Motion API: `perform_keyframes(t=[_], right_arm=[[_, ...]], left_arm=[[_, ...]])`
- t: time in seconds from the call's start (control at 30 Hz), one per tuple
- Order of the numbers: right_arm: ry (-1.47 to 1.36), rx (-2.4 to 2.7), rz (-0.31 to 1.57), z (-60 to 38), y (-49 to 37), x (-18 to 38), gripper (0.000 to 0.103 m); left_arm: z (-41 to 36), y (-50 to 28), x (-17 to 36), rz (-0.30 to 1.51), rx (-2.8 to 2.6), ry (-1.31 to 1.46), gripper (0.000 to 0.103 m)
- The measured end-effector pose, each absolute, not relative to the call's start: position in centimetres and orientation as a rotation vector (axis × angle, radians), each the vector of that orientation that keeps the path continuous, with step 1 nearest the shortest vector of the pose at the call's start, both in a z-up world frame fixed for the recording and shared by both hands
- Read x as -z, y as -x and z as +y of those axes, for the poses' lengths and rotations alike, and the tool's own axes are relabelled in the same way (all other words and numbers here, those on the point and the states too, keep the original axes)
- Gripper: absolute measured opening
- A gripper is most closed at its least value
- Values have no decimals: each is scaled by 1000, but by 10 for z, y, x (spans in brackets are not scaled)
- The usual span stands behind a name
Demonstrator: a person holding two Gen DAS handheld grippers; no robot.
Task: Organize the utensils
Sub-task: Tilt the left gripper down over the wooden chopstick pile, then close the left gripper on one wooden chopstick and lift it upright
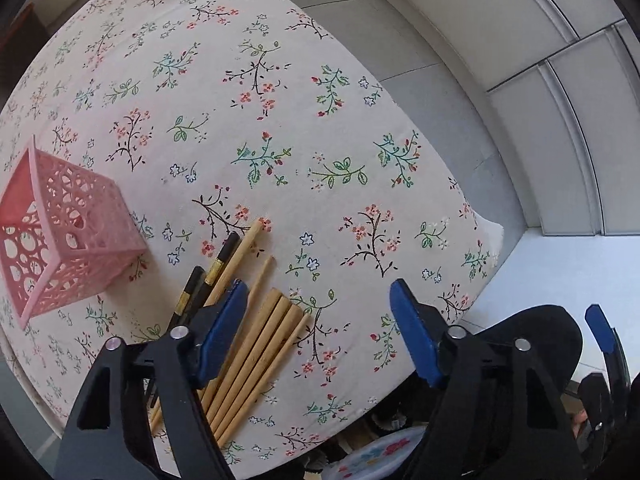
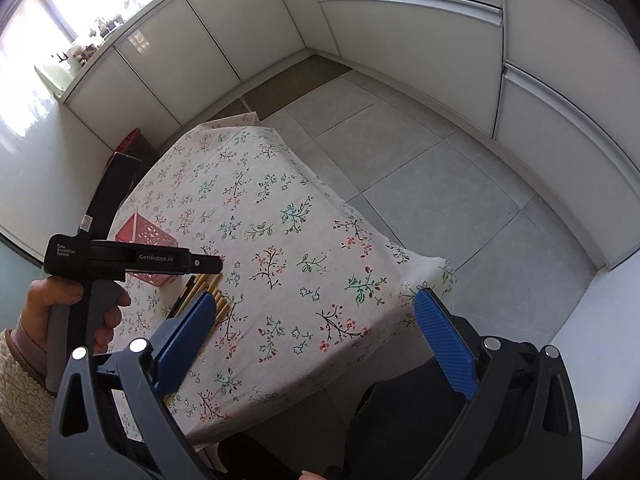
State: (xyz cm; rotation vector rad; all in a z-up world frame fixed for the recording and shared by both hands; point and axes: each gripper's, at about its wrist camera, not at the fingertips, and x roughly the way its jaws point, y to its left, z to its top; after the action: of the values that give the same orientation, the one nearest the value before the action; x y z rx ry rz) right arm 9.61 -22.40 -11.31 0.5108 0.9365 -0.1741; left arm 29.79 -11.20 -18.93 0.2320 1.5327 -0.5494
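Observation:
Several bamboo chopsticks [image 1: 260, 352] lie in a loose bundle on the floral tablecloth [image 1: 320, 140], with two black chopsticks [image 1: 208, 280] just to their left. A pink lattice basket [image 1: 68, 236] stands upright further left. My left gripper [image 1: 320, 316] hangs open over the cloth. Its left pad is above the bamboo sticks, and some of them lie in the gap, untouched. My right gripper [image 2: 316, 308] is open and empty above the table's near corner. From the right wrist view, the chopsticks [image 2: 208, 292] and basket [image 2: 146, 240] sit beneath the left gripper's black body [image 2: 120, 258].
A person's hand [image 2: 60, 304] in a fleece sleeve holds the left tool. The small table ends close on the right and near sides. Grey floor tiles [image 2: 400, 152] and white cabinets [image 2: 400, 32] surround it. A dark cushion [image 2: 400, 420] lies below the near edge.

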Motion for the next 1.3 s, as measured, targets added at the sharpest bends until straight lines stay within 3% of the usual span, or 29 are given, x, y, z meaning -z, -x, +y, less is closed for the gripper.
perform_keyframes(t=[0.07, 0.3, 0.7, 0.93, 1.17, 1.3], right_arm=[[-508, 173, 940, -223, -98, 116, 97], [-568, 111, 1013, -215, -112, 133, 96], [-553, 136, 1018, -210, -113, 130, 96], [-569, 131, 1054, -214, -119, 141, 96], [-563, 148, 1063, -216, -120, 145, 96], [-552, 143, 1073, -213, -123, 147, 97]], left_arm=[[-104, -295, 188, 1505, 558, -259, 53], [-57, -264, 195, 1478, 519, -330, 33], [-79, -240, 229, 1454, 761, -454, 32], [-80, -243, 220, 1424, 783, -414, 32], [-55, -273, 231, 1517, 747, -194, 21], [-29, -281, 236, 1549, 716, -79, 20]])
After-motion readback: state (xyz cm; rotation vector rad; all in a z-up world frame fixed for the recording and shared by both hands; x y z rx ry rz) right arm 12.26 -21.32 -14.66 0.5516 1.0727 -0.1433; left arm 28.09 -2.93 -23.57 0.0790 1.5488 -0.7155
